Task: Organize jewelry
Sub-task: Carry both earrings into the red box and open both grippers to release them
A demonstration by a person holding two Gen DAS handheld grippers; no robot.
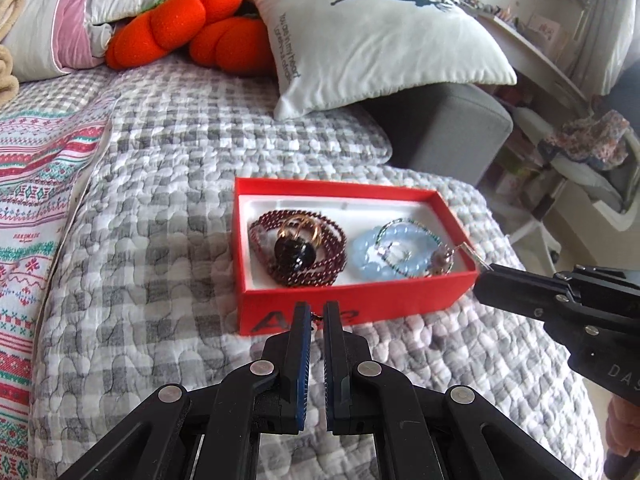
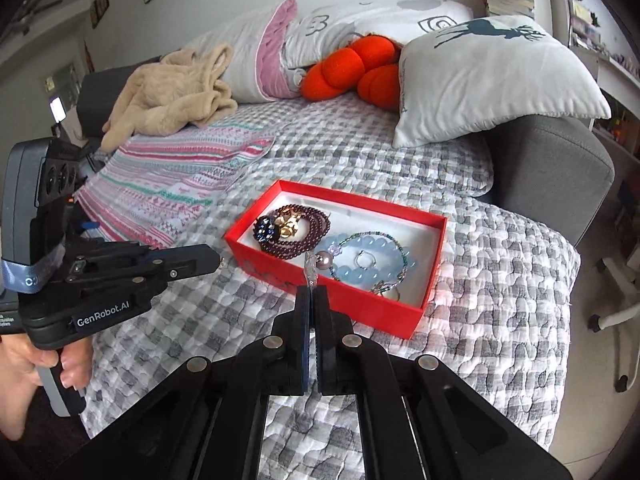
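A red box (image 1: 352,305) lies on the quilted cover, its white tray holding a dark red bead strand (image 1: 316,268), a gold ring with a dark stone (image 1: 298,250) and a pale blue bead bracelet (image 1: 384,258). My right gripper (image 2: 312,291) is shut on a clear tab (image 2: 310,270) that carries a pearl earring (image 2: 322,258), held just over the box's near wall (image 2: 360,308). My left gripper (image 1: 316,315) hovers before the box's front, shut on a tiny piece of jewelry (image 2: 222,264) at its tips. In the left wrist view the right gripper (image 1: 483,272) enters from the right.
A deer-print pillow (image 1: 384,40), an orange plush (image 1: 180,28) and a beige blanket (image 2: 172,92) lie farther back. A grey armrest (image 2: 552,168) bounds the right side, past it a drop to the floor. A person's hand (image 2: 44,364) holds the left gripper's handle.
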